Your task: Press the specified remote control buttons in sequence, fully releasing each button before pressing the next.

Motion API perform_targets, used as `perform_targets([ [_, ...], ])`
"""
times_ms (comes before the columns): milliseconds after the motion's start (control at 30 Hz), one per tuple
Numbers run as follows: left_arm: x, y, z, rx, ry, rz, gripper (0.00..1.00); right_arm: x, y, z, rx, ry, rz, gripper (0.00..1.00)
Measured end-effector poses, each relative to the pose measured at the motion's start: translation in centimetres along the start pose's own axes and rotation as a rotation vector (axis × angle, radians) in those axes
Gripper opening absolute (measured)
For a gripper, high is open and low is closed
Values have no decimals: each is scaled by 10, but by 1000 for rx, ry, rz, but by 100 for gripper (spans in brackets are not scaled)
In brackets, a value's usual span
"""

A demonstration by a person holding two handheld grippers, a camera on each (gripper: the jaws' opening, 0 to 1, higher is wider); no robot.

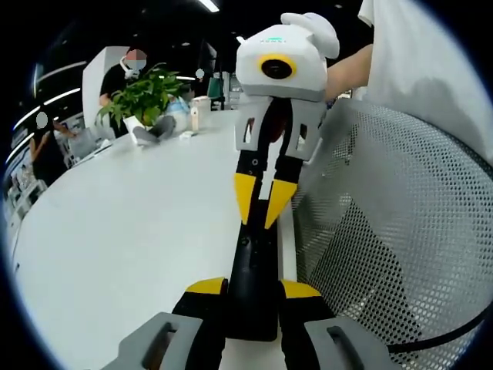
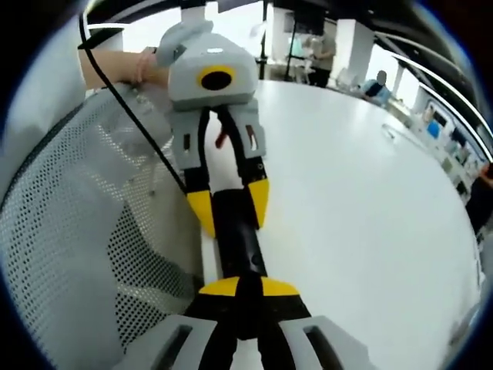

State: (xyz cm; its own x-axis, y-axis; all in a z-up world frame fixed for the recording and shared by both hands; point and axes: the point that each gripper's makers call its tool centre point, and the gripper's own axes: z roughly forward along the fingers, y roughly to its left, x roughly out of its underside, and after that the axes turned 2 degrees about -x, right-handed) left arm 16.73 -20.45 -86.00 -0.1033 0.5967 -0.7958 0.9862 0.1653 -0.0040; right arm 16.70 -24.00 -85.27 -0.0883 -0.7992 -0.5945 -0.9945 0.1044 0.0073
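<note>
A slim black remote control lies lengthwise near the edge of the white table. My left gripper is shut on the remote's near end, with a yellow fingertip on each side. From the far side, my right gripper comes in shut, its yellow tips together in a V over the remote's upper face. I cannot make out whether they touch it, or any button. In the right gripper view, the right gripper hangs over the remote. The left gripper clamps the remote's far end there.
A grey mesh chair back stands close against the table edge beside the remote. A person's arm reaches in behind the grippers. A potted plant and small items sit at the far end, with people seated beyond.
</note>
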Motion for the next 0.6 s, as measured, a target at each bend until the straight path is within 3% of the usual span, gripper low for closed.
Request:
perform_targets([
  [233,0,0,0,1,1,2,25,-1,1,1,-1,46,-47,4],
  [333,0,0,0,1,1,3,25,0,2,2,-34,123,-140,4],
  [467,0,0,0,4,2,5,25,0,0,4,-103,248,-136,4],
  [600,-1,0,1,7,1,7,25,-1,-1,6,-117,274,-140,4],
])
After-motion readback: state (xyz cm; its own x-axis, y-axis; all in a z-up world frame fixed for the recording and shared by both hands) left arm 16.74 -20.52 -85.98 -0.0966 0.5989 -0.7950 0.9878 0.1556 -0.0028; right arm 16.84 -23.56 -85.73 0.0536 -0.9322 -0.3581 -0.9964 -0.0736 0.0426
